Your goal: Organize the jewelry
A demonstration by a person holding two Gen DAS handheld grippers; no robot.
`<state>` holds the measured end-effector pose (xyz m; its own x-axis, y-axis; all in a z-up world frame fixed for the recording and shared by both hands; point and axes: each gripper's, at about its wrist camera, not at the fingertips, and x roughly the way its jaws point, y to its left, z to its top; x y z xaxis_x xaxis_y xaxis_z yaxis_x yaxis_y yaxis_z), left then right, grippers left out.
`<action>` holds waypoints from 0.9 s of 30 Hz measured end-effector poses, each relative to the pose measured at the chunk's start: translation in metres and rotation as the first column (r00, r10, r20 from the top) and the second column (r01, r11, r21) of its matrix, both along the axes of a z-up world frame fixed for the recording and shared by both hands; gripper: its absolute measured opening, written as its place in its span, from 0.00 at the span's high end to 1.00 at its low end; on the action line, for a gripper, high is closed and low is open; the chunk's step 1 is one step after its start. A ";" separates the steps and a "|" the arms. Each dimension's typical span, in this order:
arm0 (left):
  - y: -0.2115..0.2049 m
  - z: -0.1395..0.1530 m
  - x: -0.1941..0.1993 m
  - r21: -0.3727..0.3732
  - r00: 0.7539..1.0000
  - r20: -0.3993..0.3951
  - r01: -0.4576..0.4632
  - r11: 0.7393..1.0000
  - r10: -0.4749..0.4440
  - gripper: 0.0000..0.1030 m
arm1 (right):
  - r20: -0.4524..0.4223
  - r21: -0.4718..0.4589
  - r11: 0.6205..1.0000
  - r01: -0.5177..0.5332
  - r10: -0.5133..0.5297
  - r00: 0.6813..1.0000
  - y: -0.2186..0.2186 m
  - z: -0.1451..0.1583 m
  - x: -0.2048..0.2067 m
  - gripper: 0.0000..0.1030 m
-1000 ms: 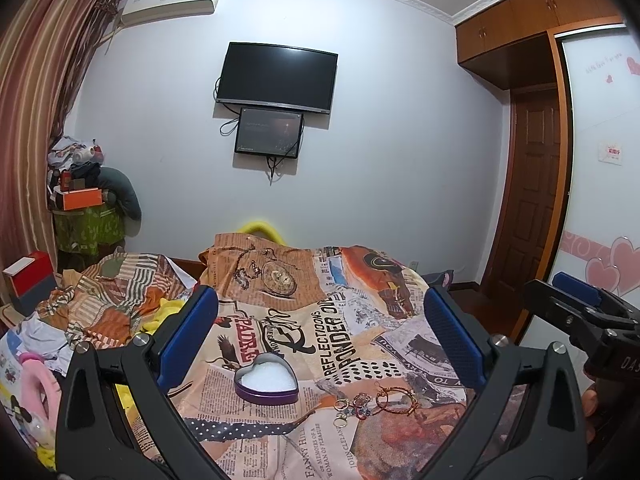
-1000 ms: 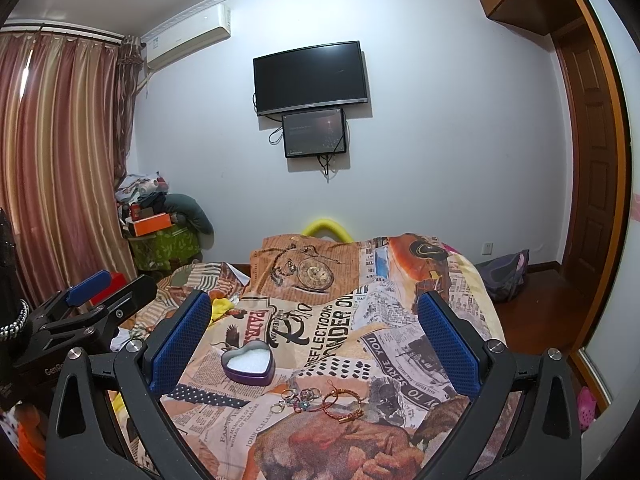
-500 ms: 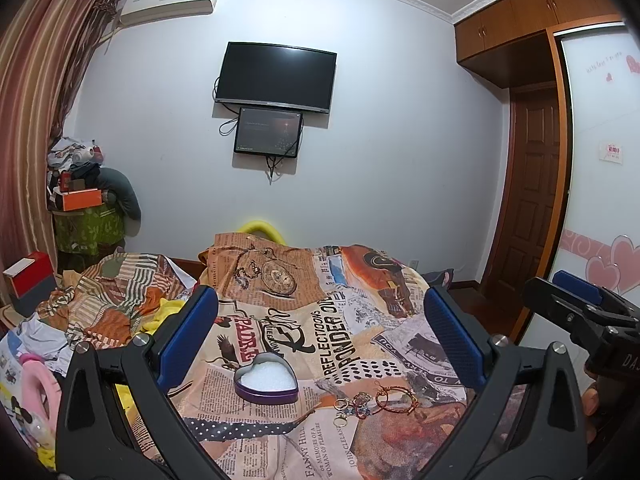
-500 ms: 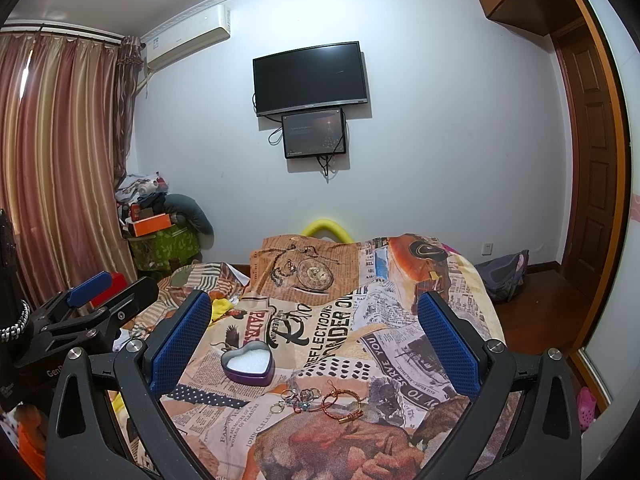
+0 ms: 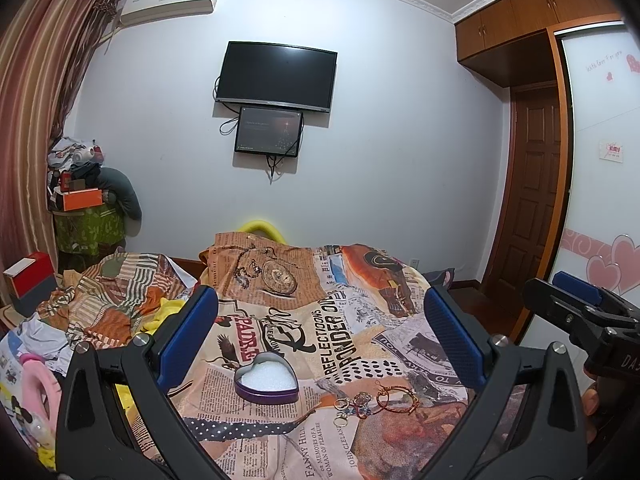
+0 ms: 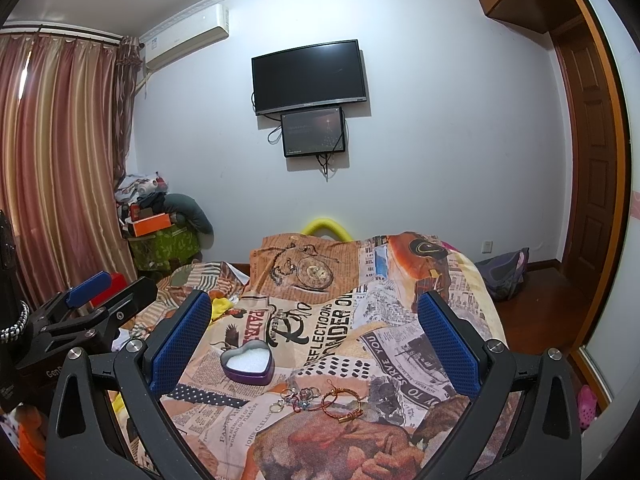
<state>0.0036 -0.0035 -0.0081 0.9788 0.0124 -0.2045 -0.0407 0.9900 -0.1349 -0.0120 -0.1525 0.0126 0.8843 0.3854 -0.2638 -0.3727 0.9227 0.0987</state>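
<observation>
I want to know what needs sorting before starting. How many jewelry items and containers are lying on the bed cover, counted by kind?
Heart-shaped tin: 1, open, white padding inside, no jewelry in it
Bangle: 1
Small rings: about 4, bunched with a beaded piece, exact count unclear
Total: about 6

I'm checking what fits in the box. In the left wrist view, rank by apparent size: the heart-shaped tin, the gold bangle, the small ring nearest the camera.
1. heart-shaped tin, clearly largest.
2. gold bangle, a loop much narrower than the tin.
3. small ring, smallest.
All lie close together on the bedspread, so nearness hardly skews this.
</observation>
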 end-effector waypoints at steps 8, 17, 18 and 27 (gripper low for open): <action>0.003 -0.003 0.007 -0.004 1.000 -0.020 -0.005 1.000 0.005 0.00 | -0.020 0.001 1.000 0.001 -0.001 1.000 0.000 -0.007 0.007 0.01; 0.004 -0.021 0.033 -0.009 0.995 -0.097 -0.002 1.000 0.001 0.00 | -0.094 -0.034 0.999 0.035 -0.038 0.995 -0.005 -0.031 0.034 0.01; 0.004 -0.025 0.038 -0.012 0.994 -0.113 0.002 1.000 -0.003 0.00 | -0.113 -0.042 0.998 0.041 -0.046 0.993 -0.007 -0.037 0.039 0.01; 0.008 -0.072 0.086 -0.047 0.957 -0.289 0.002 0.999 -0.016 0.00 | -0.262 -0.111 0.989 0.094 -0.120 0.958 -0.027 -0.083 0.074 0.01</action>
<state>0.0901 0.0045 -0.0801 0.8775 -0.0119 -0.4795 -0.0759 0.9837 -0.1633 0.0624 -0.1794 -0.0703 0.8112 0.2532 -0.5271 -0.2434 0.9658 0.0894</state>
